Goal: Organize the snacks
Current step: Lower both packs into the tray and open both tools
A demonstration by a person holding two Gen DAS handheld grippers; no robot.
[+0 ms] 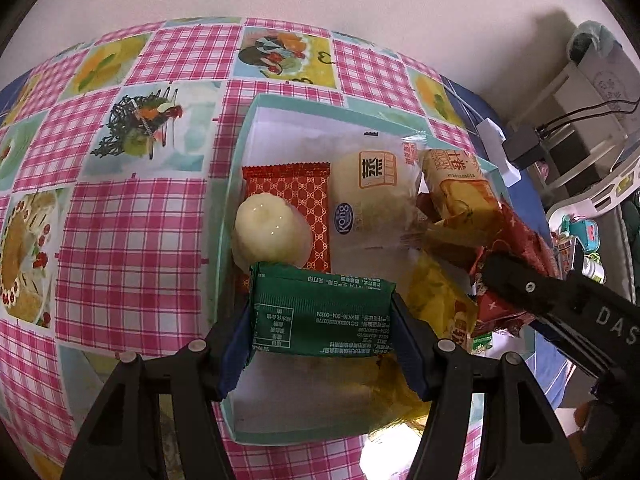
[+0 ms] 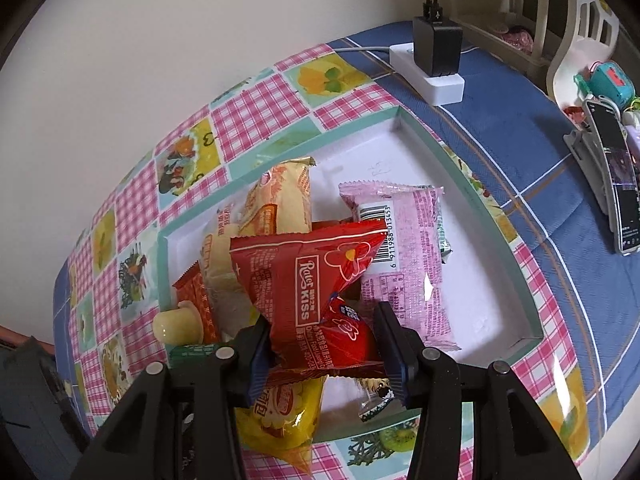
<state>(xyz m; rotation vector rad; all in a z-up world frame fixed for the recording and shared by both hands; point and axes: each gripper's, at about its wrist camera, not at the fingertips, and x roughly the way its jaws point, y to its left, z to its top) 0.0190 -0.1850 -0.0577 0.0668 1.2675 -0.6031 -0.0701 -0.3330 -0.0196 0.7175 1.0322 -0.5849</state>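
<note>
A shallow teal-rimmed box (image 1: 240,136) with a white floor lies on the checked tablecloth and holds several snacks. My left gripper (image 1: 322,322) is shut on a green snack packet (image 1: 320,312) over the box's near end, beside a pale jelly cup (image 1: 272,232) and a red patterned packet (image 1: 296,204). My right gripper (image 2: 324,344) is shut on a red "Kiss" packet (image 2: 304,276) above the box (image 2: 476,184). A pink packet (image 2: 404,264) and yellow packets (image 2: 280,200) lie under it. The right gripper also shows in the left wrist view (image 1: 516,280).
A white power strip with a black charger (image 2: 436,60) lies on the blue cloth behind the box. A phone on a stand (image 2: 616,176) and small toys (image 2: 608,80) sit at the right. A white wall runs behind the table.
</note>
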